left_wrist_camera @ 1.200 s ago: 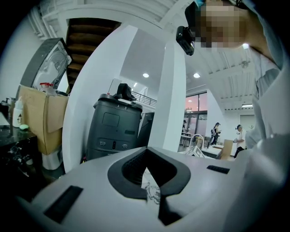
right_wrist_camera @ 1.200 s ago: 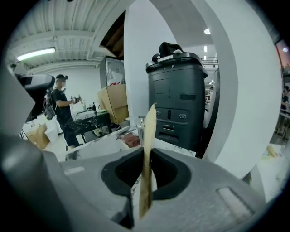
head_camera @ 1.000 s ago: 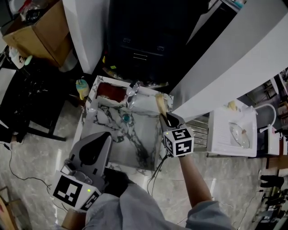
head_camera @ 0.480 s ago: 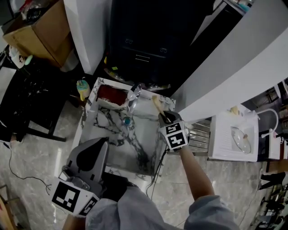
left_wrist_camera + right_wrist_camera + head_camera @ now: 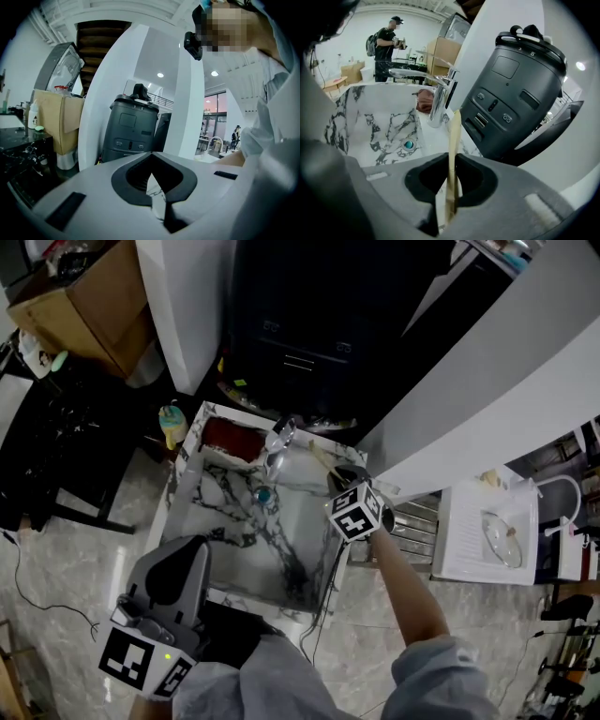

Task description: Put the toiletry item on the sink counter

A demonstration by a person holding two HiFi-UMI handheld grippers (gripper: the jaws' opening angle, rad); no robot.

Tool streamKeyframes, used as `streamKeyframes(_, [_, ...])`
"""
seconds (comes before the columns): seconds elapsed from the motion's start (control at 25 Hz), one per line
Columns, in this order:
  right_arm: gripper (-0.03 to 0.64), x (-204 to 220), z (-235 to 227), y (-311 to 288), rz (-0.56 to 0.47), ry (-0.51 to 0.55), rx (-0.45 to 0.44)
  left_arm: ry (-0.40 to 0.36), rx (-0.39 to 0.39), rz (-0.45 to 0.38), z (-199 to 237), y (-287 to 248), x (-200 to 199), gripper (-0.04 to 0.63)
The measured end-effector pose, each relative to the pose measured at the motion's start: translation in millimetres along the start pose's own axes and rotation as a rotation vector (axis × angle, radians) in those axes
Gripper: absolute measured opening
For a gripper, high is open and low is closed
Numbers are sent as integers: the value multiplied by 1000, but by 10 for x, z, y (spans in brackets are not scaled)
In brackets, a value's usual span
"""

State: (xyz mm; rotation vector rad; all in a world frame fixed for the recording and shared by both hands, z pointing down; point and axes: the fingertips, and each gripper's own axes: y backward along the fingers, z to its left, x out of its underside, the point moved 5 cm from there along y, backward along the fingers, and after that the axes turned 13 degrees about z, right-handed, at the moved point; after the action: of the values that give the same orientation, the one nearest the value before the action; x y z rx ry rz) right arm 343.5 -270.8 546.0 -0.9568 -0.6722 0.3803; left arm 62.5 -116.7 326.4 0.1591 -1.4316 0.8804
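The right tongs [image 5: 339,480] are clamped on a thin beige toiletry item [image 5: 453,136], held edge-on over the back right corner of the marble table [image 5: 302,457], beside the faucet [image 5: 439,96]. The step probably goes best if the strip is tipped flat, lowered onto the ledge clear of the basin [image 5: 379,124], and only then released. The right gripper view shows the grip itself. Only the head view places the left tongs [image 5: 187,559], closed together on nothing, low by the sink's near corner.
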Motion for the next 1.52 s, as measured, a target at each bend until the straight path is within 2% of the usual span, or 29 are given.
streamKeyframes(0.64, [43,-156,47,-369,84,286,71,18,-32,8,116,40,66,5])
streamKeyframes(0.8, [43,-173,56,-468,99,386,91,23,-38,12,168,29,80,5])
streamKeyframes(1.0, [43,-181,54,-561,117,450,104,30,-44,14,215,18,107,5])
streamKeyframes(1.28, [48,-201,35,-596,118,424,75,33,-43,22,257,7,119,5])
streamKeyframes(1.52, [118,-209,26,-578,119,344,20,30,-38,21,272,34,113,5])
